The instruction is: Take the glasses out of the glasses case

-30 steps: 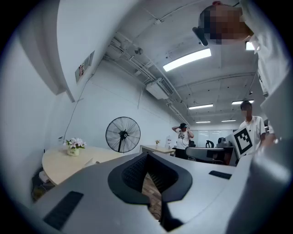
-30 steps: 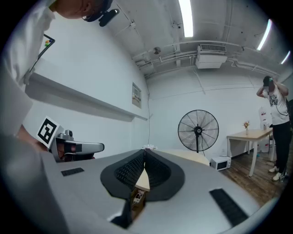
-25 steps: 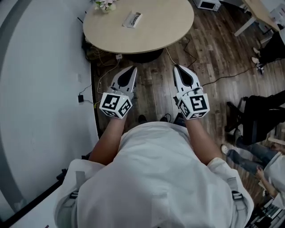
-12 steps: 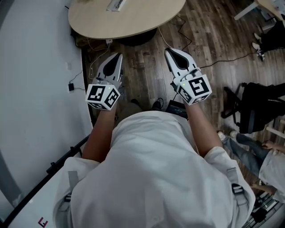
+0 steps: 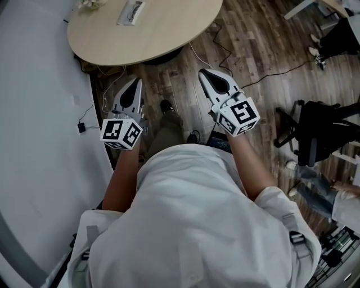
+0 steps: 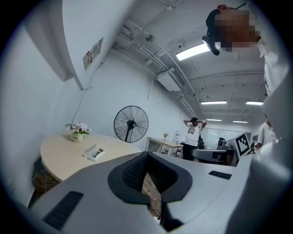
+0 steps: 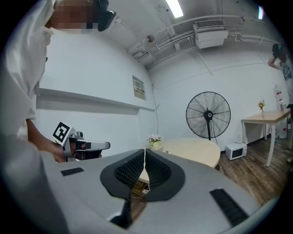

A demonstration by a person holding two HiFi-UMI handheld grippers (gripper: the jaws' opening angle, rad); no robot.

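The glasses case (image 5: 131,11) lies on the round beige table (image 5: 169,34) at the top of the head view. In the left gripper view the case (image 6: 94,152) is a small white box lying open on the tabletop, far ahead. My left gripper (image 5: 134,84) and right gripper (image 5: 205,74) hang over the wooden floor, short of the table's near edge, held in front of the person's body. Both are shut with nothing between the jaws. From the right gripper view the table (image 7: 197,153) sits beyond the jaw tips, and the case is hidden.
A pot of flowers (image 5: 90,4) stands by the case. A white wall (image 5: 39,140) runs along the left. Cables (image 5: 264,76) trail over the floor, and a black chair (image 5: 315,132) is at the right. A standing fan (image 6: 131,124) and a microwave (image 7: 236,151) are beyond the table.
The table has slid left and up in the head view. A shoe has come forward between the grippers. Both grippers stay shut and have spread slightly apart.
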